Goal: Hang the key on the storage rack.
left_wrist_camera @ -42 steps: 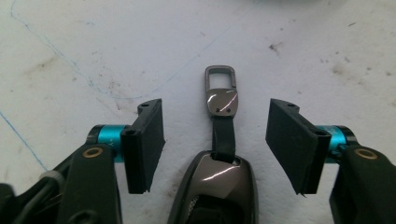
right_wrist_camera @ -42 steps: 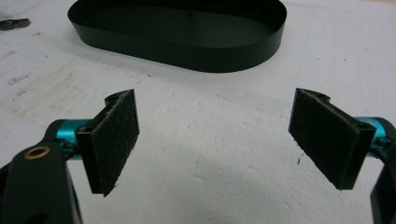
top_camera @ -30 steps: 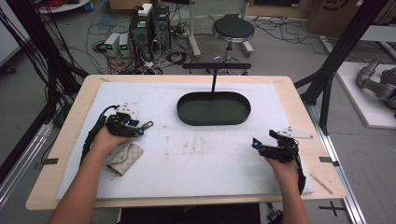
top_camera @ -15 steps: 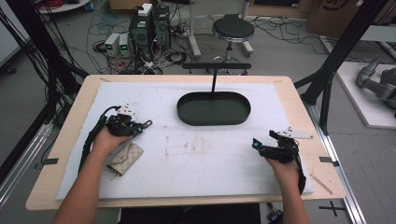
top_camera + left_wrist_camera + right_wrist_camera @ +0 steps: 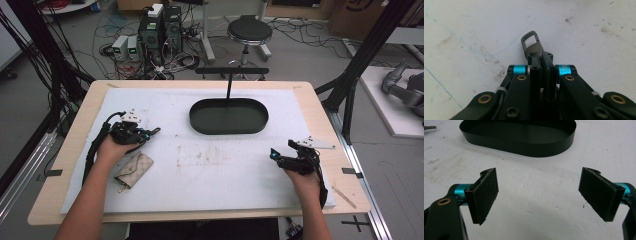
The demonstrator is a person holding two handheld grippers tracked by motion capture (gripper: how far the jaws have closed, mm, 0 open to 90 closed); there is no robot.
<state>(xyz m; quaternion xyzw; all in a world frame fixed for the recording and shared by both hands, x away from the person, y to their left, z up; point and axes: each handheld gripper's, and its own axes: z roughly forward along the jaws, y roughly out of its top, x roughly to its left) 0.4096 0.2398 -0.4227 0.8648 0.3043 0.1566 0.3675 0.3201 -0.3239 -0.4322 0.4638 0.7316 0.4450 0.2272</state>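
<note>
At the left side of the table, the left hand (image 5: 111, 150) holds the left gripper (image 5: 151, 132) over the white mat (image 5: 210, 165). In the left gripper view, its jaws stand pressed together on a small dark metal pull tab (image 5: 532, 46), which looks like a zipper pull; the loop end of the tab sticks out beyond the jaw tips, above the stained mat. Just below this hand in the high view, a small beige patterned wallet (image 5: 134, 169) lies flat on the mat, close to the wrist. I cannot tell from the pictures if the tab belongs to the wallet.

In the middle, toward the far edge of the mat, stands a black oval tray (image 5: 228, 129) with a low wall. Behind it a thin black post with a crossbar (image 5: 231, 71) rises.

At the right side, the right hand (image 5: 305, 180) holds the right gripper (image 5: 274, 156) low over the mat, pointing to the left. In the right gripper view its two pads (image 5: 485, 195) are wide apart, with bare mat between them, and the tray (image 5: 524, 147) is ahead of them, well apart.
</note>
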